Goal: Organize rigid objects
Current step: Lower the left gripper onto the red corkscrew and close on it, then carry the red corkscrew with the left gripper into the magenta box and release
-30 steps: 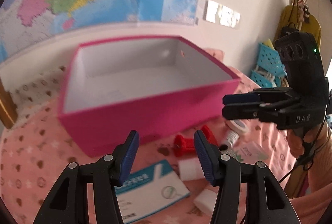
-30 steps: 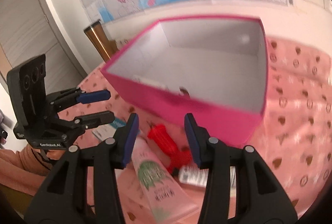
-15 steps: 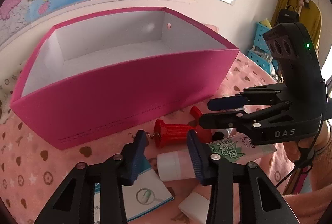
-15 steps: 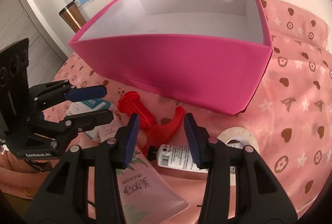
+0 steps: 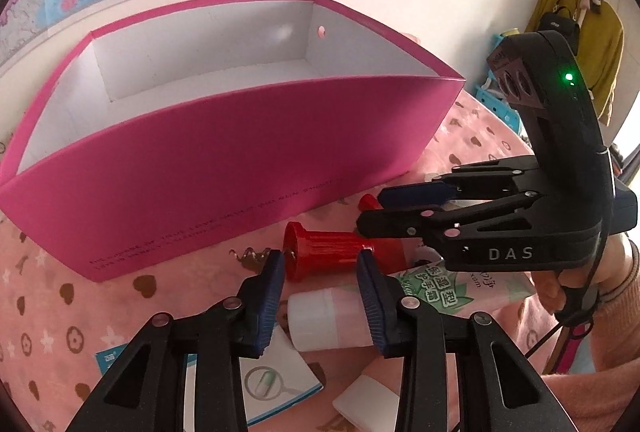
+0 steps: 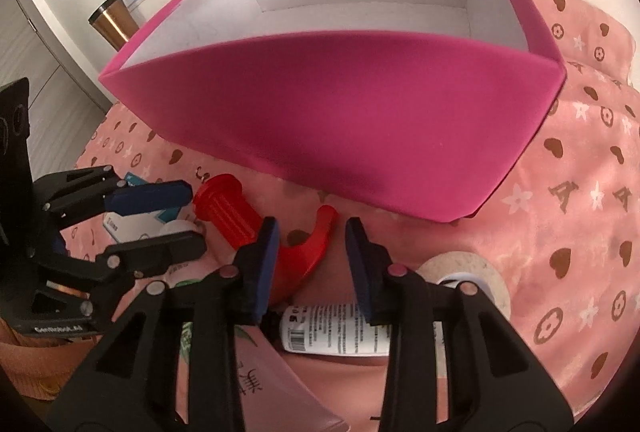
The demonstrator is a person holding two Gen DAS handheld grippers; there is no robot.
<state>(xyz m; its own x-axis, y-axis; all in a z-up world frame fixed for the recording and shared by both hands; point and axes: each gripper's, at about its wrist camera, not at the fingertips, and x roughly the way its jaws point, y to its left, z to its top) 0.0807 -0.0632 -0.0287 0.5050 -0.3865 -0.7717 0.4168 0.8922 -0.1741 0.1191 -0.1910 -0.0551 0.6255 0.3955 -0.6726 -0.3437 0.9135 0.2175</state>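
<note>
Left wrist view: the left gripper (image 5: 320, 272) hung with jaws closing, part open, gripping nothing, above the red corkscrew (image 5: 324, 250), which lay on the pink cloth (image 5: 60, 312) just before the empty magenta box (image 5: 224, 167).

Right wrist view: the right gripper (image 6: 310, 252) likewise was closing, nothing held, the corkscrew's curved handle (image 6: 308, 248) between its fingers, a white bottle (image 6: 332, 328) beneath

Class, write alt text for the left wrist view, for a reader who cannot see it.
The closing left tool reaches toward a red corkscrew lying on a pink cloth before an empty pink box. The right tool reaches in from the right, over a pink tube.
</note>
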